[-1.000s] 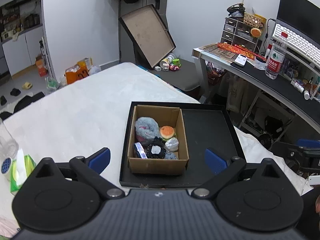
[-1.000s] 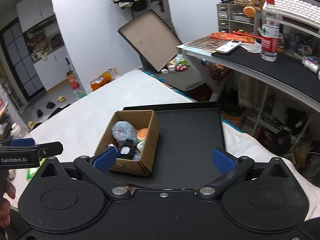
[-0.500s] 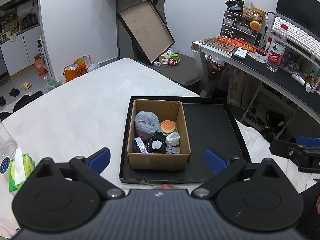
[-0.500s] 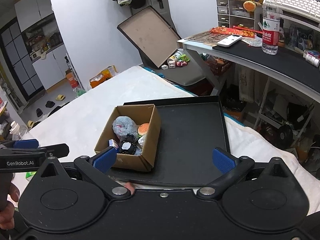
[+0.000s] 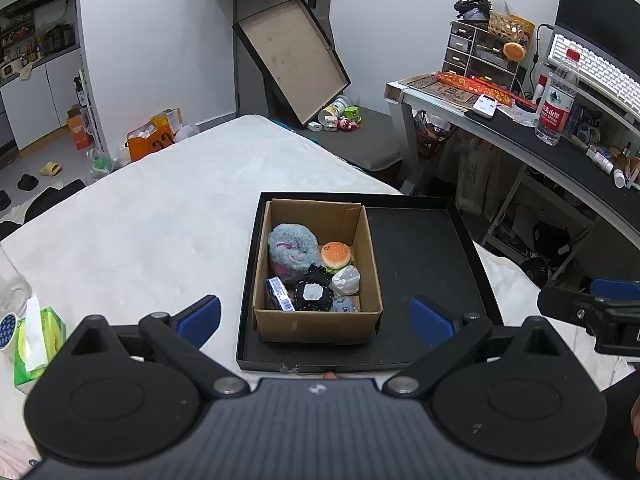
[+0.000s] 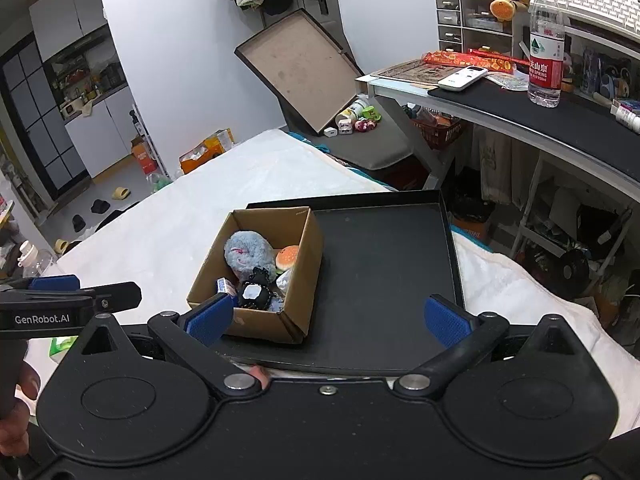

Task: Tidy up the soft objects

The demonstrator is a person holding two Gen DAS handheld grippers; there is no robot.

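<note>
On the white bed (image 5: 160, 232) sits a black tray (image 5: 424, 256) with a cardboard box (image 5: 316, 324) of soft toys (image 5: 292, 244) in its left half, and both grippers, left gripper (image 5: 316, 316) and right gripper (image 6: 326, 318), hover near the tray with jaws wide apart, so I think picking a toy comes next.

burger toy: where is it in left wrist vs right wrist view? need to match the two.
Left wrist: the burger toy sits right of centre, inside the cardboard box, near its right wall.
Right wrist: the burger toy lies left of centre, partly hidden behind the box's right wall.
Shared landmark: the grey plush touches the burger's left side in both views.
</note>
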